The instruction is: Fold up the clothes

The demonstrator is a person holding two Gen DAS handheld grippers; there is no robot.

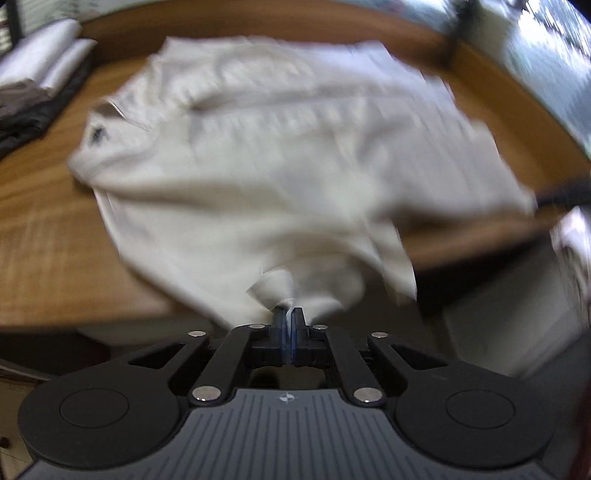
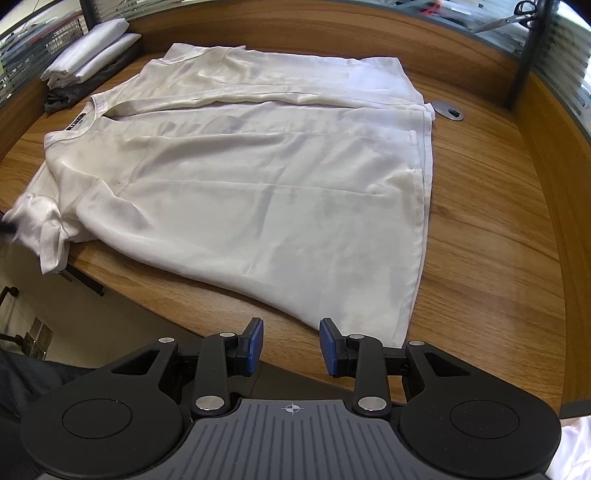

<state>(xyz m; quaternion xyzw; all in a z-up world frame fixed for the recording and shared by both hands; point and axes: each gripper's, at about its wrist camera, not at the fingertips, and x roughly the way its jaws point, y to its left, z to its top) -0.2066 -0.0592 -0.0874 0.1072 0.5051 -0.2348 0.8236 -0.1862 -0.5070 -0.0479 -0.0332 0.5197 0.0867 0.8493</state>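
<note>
A white short-sleeved shirt (image 2: 258, 177) lies spread flat on the wooden table (image 2: 480, 240), collar to the left and hem to the right. Its near sleeve (image 2: 44, 225) hangs over the table's front edge. The left wrist view is blurred: my left gripper (image 1: 289, 314) is shut on a bunched bit of the shirt's sleeve (image 1: 273, 288) just off the table edge. My right gripper (image 2: 291, 343) stands open over the front edge of the table, close to the shirt's near hem corner (image 2: 391, 328), with nothing between its blue pads (image 2: 256, 345).
A stack of folded white and dark clothes (image 2: 88, 55) sits at the back left corner. A metal cable cover (image 2: 448, 110) is set in the table beyond the hem. Scissors (image 2: 509, 16) lie behind the raised wooden rim (image 2: 546, 155). Floor shows below the front edge.
</note>
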